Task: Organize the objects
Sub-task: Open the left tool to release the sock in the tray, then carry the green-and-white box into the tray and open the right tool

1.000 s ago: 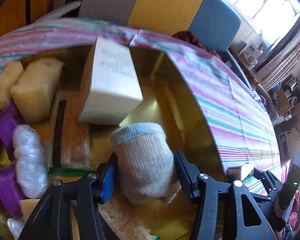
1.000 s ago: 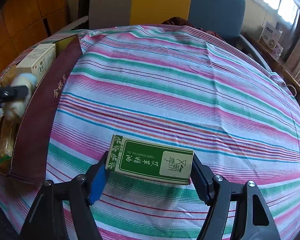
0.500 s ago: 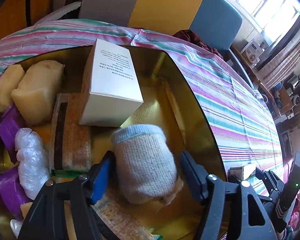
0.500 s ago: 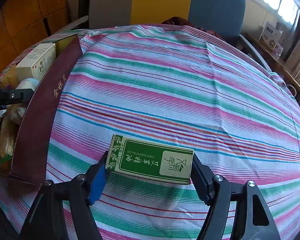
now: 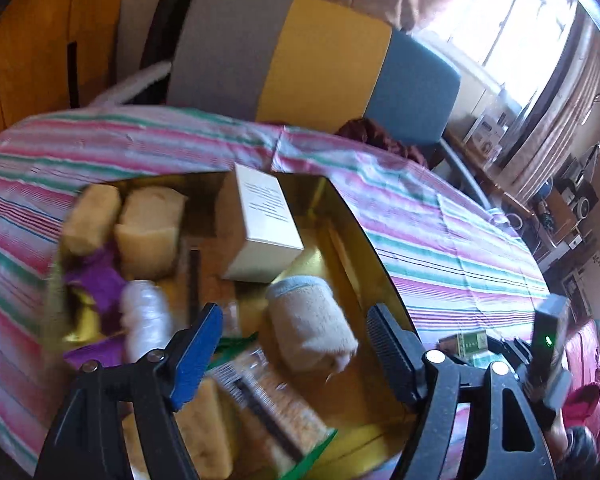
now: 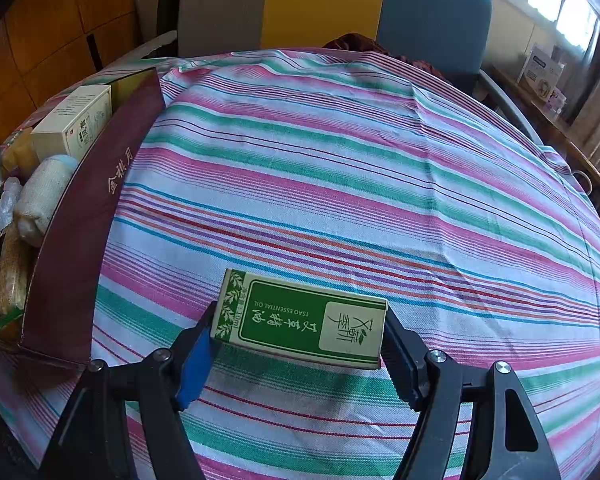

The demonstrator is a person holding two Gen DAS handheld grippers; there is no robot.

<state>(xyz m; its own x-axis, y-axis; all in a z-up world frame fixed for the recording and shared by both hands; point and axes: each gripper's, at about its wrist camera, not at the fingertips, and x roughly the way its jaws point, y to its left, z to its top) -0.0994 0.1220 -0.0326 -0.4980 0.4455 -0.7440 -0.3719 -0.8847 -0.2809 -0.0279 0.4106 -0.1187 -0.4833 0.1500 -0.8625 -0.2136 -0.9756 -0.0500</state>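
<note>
- The left gripper [image 5: 294, 334] stands wide open; its jaws have just been opening, and the rolled sock [image 5: 312, 324] lies between them untouched, clear of both pads.
- The blue pad sits at lower left of the left wrist view and the ribbed black pad at lower right; the claw tilts downward over the box.
- The sock is beige, fuzzy knit with a pale blue cuff, lying at centre frame on the gold-lined box's [image 5: 364, 240] shiny floor.
- Around it in the box: a white carton [image 5: 266, 220] leaning above it, two tan sponge-like blocks [image 5: 148, 228] at upper left, purple wrappers [image 5: 96, 276], a clear plastic bundle [image 5: 144, 320], and flat speckled packets [image 5: 268, 400] at the bottom.
- The right gripper [image 6: 296, 344] is clamped on the green essential-oil box [image 6: 304, 320], both pads pressing its short ends; it angles steeply down over the cloth.
- That carton is rectangular cardboard, green with a cream border and leaf print, at lower centre of the right wrist view, above the striped tablecloth [image 6: 360, 180].
- The gold-lined box's maroon outer wall, with gold characters, stands at left of that view.
</note>
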